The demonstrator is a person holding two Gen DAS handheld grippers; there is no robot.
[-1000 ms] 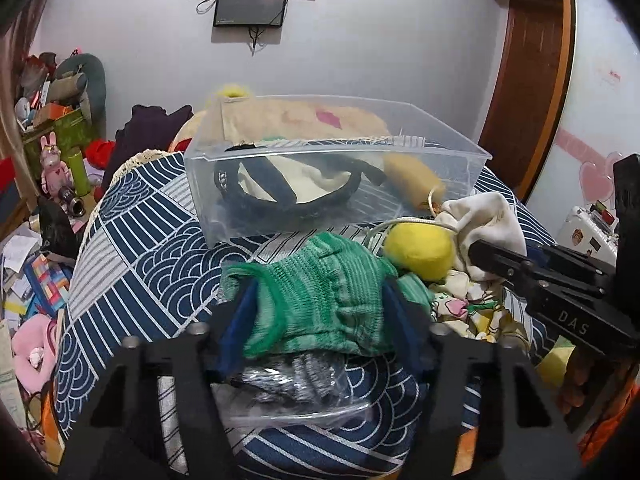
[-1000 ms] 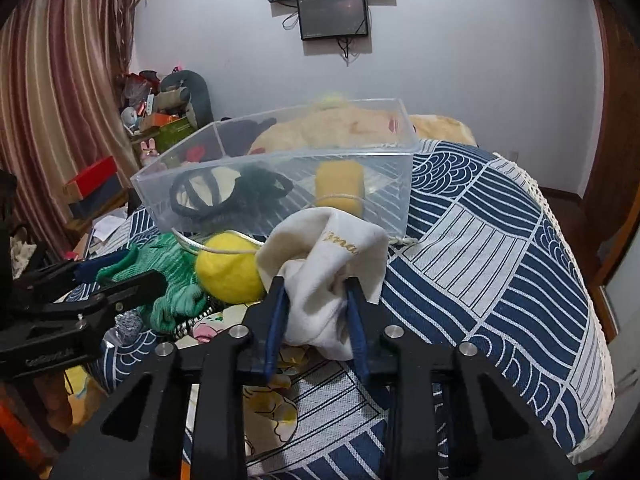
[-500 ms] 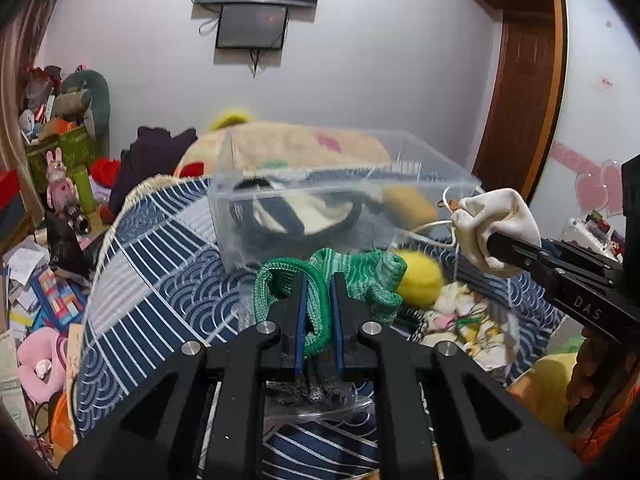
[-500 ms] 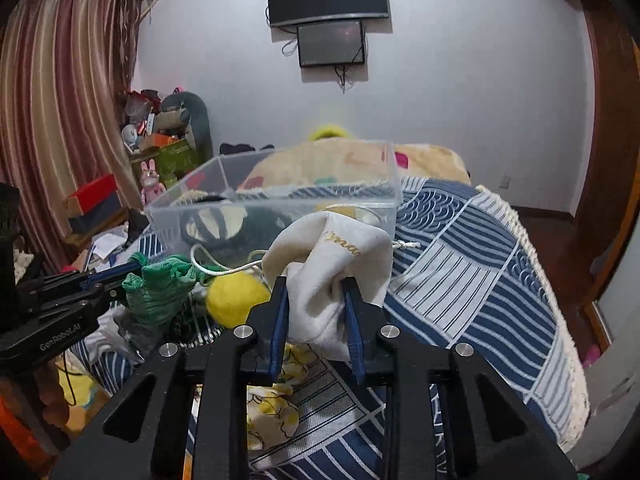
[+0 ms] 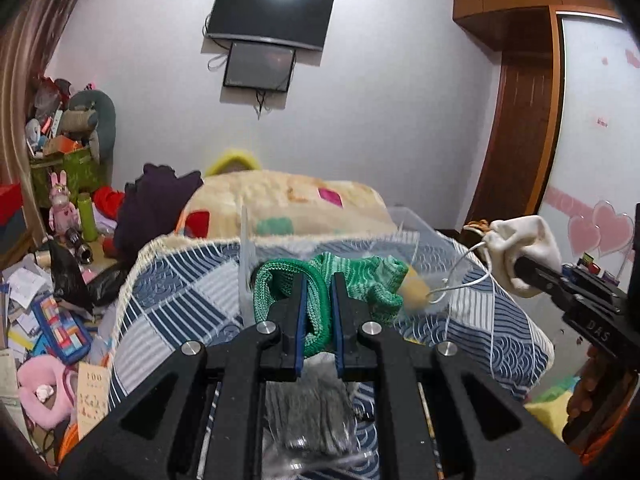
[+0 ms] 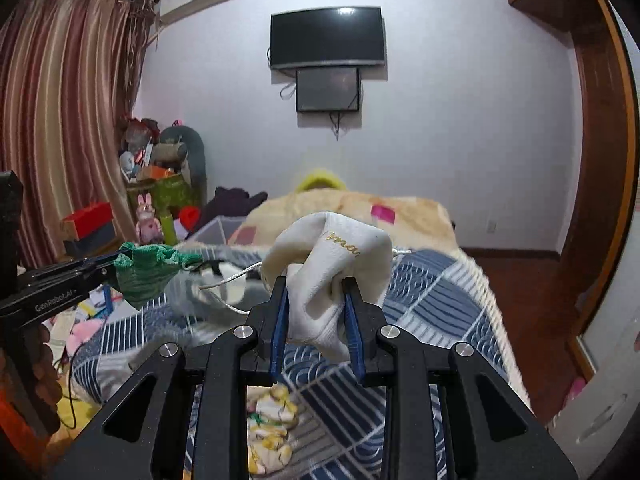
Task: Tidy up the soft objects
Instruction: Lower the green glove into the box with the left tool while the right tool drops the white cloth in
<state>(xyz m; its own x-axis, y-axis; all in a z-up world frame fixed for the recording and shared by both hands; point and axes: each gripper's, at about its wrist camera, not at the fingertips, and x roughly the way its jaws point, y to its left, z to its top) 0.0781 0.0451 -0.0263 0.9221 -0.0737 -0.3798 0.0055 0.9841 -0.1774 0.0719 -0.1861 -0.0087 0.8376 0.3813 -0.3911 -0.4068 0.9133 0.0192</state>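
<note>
- White letters reading "DAS" are showing on the black body of the right gripper (image 5: 516,266), seen from the left wrist view.
- "GenRobot.AI" is showing in white on the left gripper (image 6: 120,266) arm.
- Gold script, partly reading "ma", is showing on the cream pouch (image 6: 332,276).
- "100" is appearing on a tan card (image 5: 93,398).

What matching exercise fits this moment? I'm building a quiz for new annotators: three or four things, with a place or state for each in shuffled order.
Things:
1. green knit cloth
2. cream drawstring pouch
3. wall TV
4. patterned cloth

Places or states:
A. mounted above a smaller screen
B. clamped in the right gripper
C. lying on the bed below the right gripper
D. clamped in the left gripper

Pairs: 1-D, 2-B, 3-A, 4-C
</note>
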